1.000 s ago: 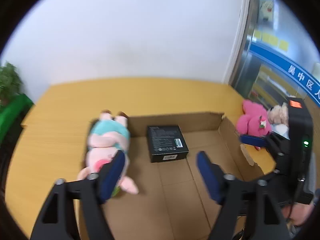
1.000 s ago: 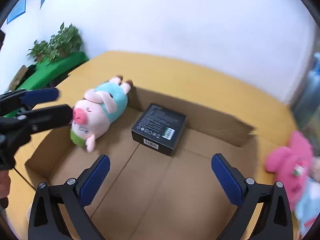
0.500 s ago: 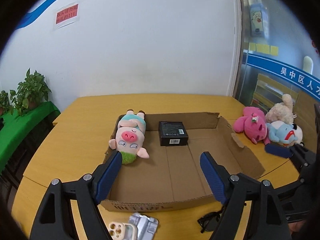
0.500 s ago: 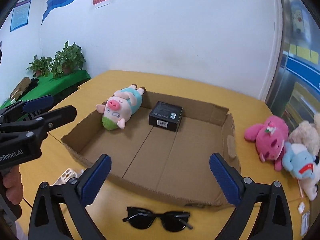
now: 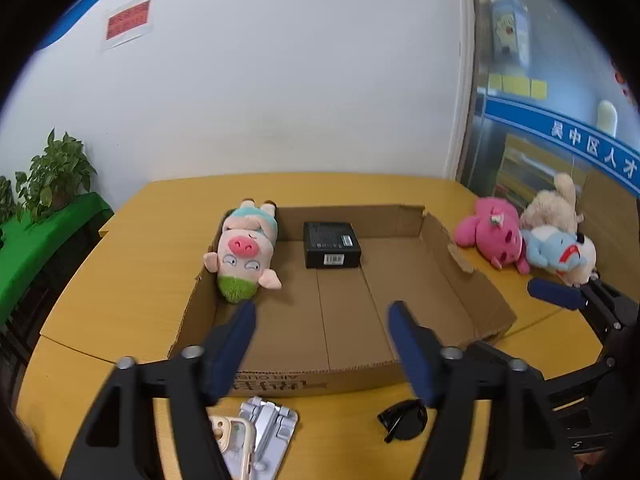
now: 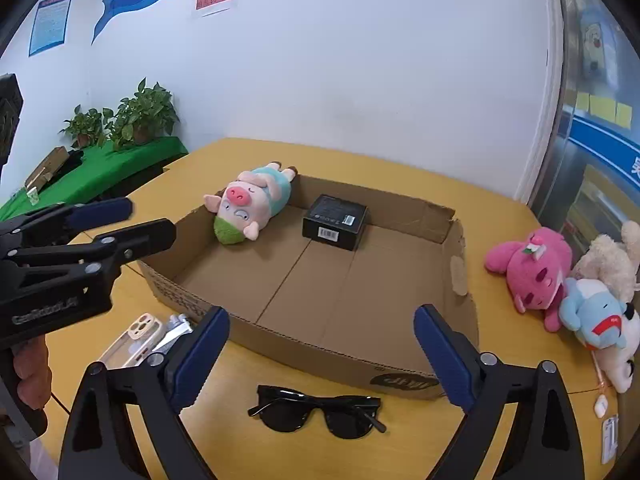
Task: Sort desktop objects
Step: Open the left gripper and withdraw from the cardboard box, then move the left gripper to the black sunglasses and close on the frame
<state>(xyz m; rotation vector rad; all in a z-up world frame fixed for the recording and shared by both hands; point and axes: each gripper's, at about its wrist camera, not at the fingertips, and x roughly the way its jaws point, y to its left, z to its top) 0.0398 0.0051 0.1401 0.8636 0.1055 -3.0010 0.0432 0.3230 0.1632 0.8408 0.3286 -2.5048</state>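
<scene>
An open cardboard box (image 5: pixel 460 292) (image 6: pixel 304 344) lies on the yellow table. Inside, a pig plush (image 5: pixel 244 248) (image 6: pixel 248 204) lies at the far left and a black carton (image 5: pixel 330 244) (image 6: pixel 334 222) at the back. My left gripper (image 5: pixel 320 312) hangs before the box's near wall, its jaws closing with nothing between them. My right gripper (image 6: pixel 320 314) hovers over the near edge, jaws opening and empty. Black sunglasses (image 6: pixel 316 408) (image 5: pixel 402 420) lie on the table right below it. A phone case (image 5: pixel 232 436) (image 6: pixel 134 338) and a silver stand (image 5: pixel 268 432) lie under the left gripper.
Right of the box lie a pink plush (image 6: pixel 532 268) (image 5: pixel 492 234), a blue elephant plush (image 6: pixel 596 316) and a beige plush (image 6: pixel 612 256). A white earbud case (image 6: pixel 600 406) sits near the right edge. A green-covered shelf with potted plants (image 6: pixel 140 116) stands at the left.
Both grippers have pulled back from over the box's inside to its near edge. The sunglasses, phone case and stand have come into view. The left jaws stand narrower.
</scene>
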